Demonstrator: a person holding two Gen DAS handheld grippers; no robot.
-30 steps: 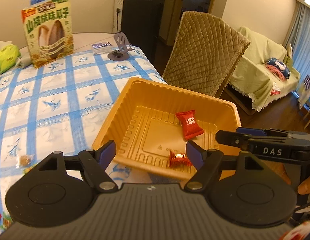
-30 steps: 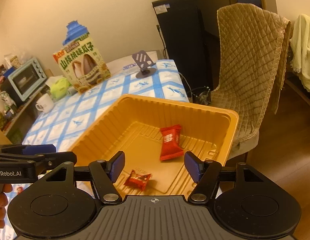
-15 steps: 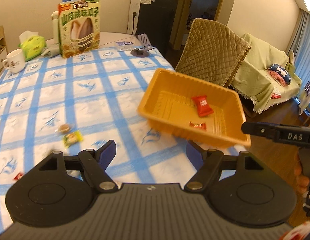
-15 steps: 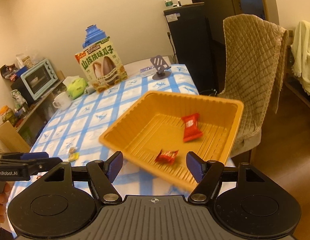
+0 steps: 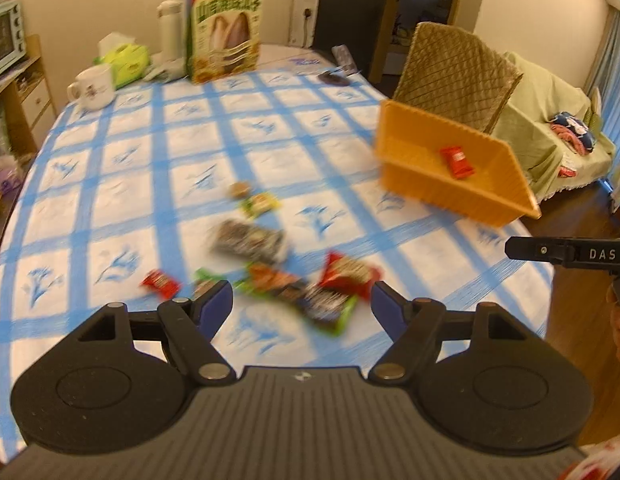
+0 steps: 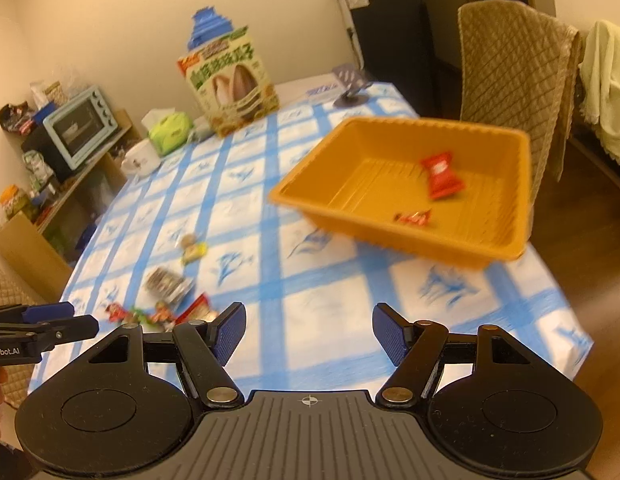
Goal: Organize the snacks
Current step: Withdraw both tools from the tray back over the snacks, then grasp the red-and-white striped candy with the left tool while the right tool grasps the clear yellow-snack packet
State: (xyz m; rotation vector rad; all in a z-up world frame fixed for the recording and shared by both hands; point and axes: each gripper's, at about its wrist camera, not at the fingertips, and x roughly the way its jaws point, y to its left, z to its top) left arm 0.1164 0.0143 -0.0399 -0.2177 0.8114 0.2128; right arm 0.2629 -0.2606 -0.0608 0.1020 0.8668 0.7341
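Observation:
An orange tray sits at the table's right edge, holding a red candy and a smaller red candy. Loose snacks lie on the blue-checked cloth: a red packet, a dark green-edged packet, a dark packet, a small red candy and a yellow-green candy. My left gripper hovers open just above the pile, holding nothing. My right gripper is open and empty, short of the tray, over bare cloth.
A sunflower-seed box, white mug, green tissue pack and phone stand stand at the table's far end. A quilted chair is behind the tray. A toaster oven sits on a shelf to the left.
Both grippers have drawn back from over the tray, which now looks smaller and farther off. The loose snack pile has come into view under the left gripper.

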